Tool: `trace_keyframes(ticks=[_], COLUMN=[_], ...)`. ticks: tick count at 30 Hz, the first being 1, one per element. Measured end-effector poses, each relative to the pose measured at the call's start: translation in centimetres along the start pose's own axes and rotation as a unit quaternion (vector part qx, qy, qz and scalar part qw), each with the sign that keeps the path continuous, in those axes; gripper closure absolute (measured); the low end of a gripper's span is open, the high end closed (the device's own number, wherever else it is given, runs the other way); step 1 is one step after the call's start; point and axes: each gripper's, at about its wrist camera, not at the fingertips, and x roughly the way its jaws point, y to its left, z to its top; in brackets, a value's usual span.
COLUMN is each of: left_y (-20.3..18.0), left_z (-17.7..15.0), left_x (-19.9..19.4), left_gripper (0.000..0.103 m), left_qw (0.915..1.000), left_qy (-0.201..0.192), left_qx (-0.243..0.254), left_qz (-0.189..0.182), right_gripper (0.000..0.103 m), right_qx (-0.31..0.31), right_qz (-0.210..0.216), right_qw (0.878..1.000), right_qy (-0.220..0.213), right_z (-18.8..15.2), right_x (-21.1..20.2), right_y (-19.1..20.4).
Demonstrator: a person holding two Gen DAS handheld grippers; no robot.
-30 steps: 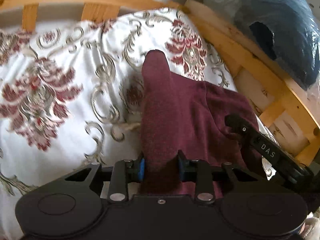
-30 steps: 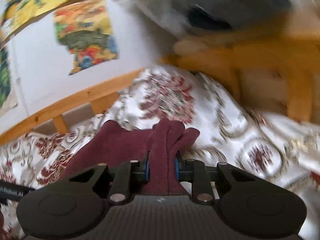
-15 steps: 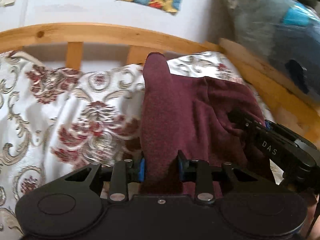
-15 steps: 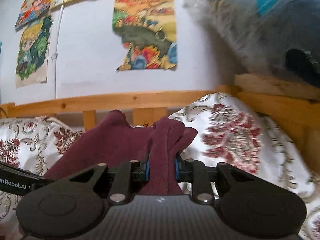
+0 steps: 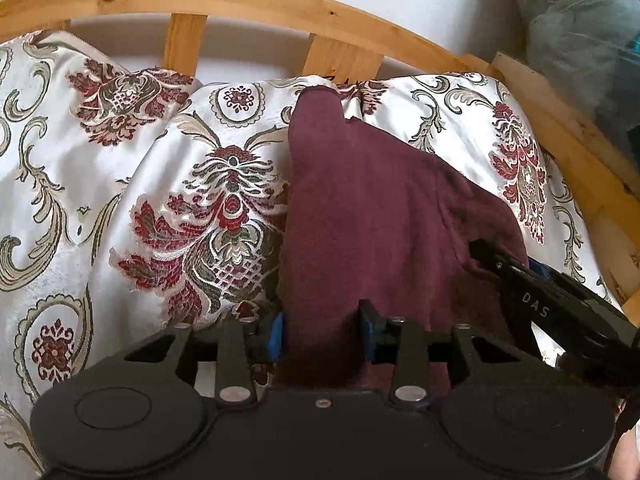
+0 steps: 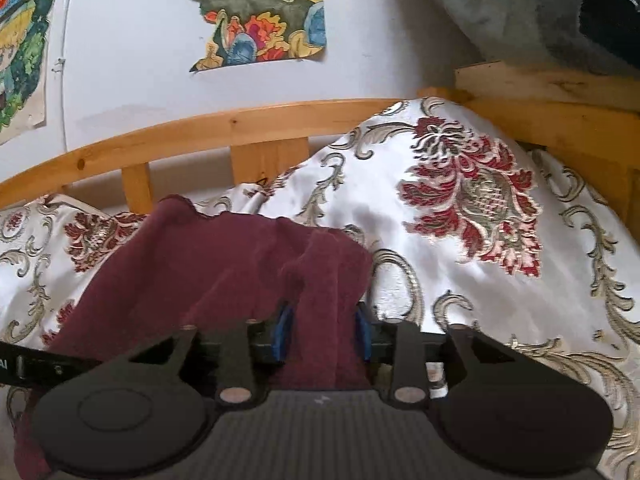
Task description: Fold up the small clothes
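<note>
Both grippers' fingers clenched a maroon garment [image 5: 372, 216]: the left gripper [image 5: 322, 334] held one bunched edge, the right gripper [image 6: 322, 334] another, the cloth stretched between them above a floral bedspread [image 5: 120, 184] beside a wooden rail [image 6: 192, 136].

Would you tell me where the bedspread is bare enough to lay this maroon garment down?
Bare bedspread lies left of the maroon garment, up to the wooden rail. More lies right of it. The far right corner, under the bundle, is crowded.
</note>
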Motion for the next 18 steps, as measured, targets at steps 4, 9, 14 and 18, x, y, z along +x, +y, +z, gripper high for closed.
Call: trace_keyframes(ticks=[4, 9, 14, 18], left_y=[0.0, -0.2, -0.9, -1.7], left_z=[-0.1, -0.4, -0.7, -0.8], left_x=[-0.5, -1.6, -3.5, -5.2], left_gripper=[0.05, 0.023, 0.003, 0.001], left_qw=[1.0, 0.9998, 0.9976, 0.9954], left_qy=[0.0, -0.008, -0.043, -0.064], left_qx=[-0.005, -0.009, -0.002, 0.014], left_qz=[0.003, 0.018, 0.053, 0.07], right_gripper=[0.047, 0.027, 0.007, 0.0], right_qx=[-0.003, -0.002, 0.005, 0.008], right_qz=[-0.007, -0.012, -0.021, -0.031], right_qw=[1.0, 1.0, 0.999, 0.997], right_qy=[0.001, -0.012, -0.042, -0.071], right_z=[0.1, 0.2, 0.3, 0.6], right_x=[-0.8, -2.9, -5.9, -8.5], right_y=[-0.2, -0.3, -0.6, -1.1])
